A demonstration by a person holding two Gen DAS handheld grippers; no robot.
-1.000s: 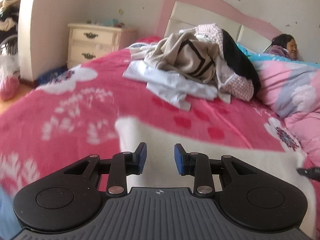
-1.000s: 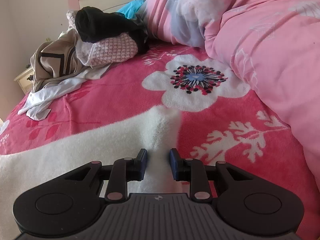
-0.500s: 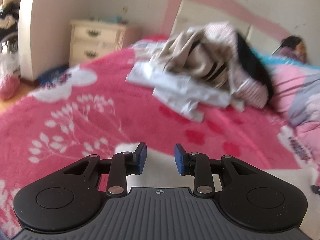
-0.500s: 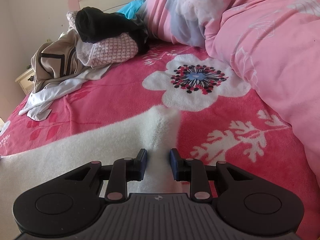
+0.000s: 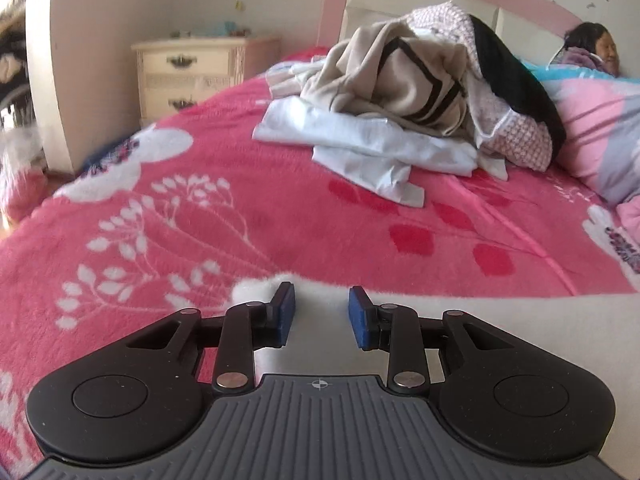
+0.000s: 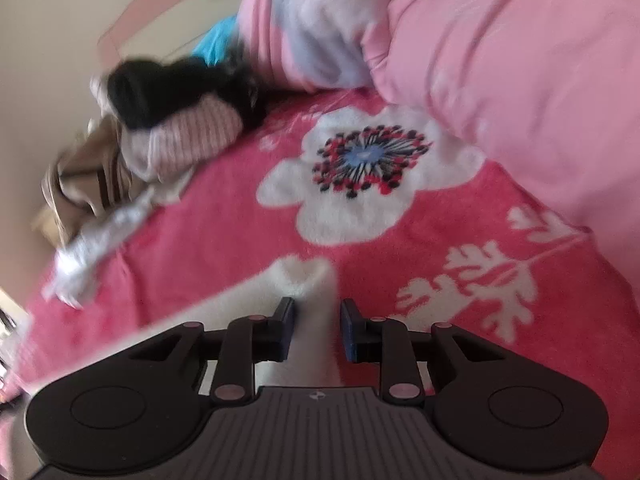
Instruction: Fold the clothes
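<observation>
- The left gripper (image 5: 322,312) has its jaws apart over a corner of the white fleece garment (image 5: 500,320), which lies on the pink blanket (image 5: 240,208).
- The left view alone shows a nightstand (image 5: 192,68) and a person (image 5: 596,46).
- The right gripper (image 6: 316,330) is also released, the garment's other corner (image 6: 300,276) between its jaws; this view is blurred.

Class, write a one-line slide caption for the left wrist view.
Left gripper poised, jaws apart, over a white fleece garment on a pink floral blanket, unfolded clothes pile beyond.
</observation>
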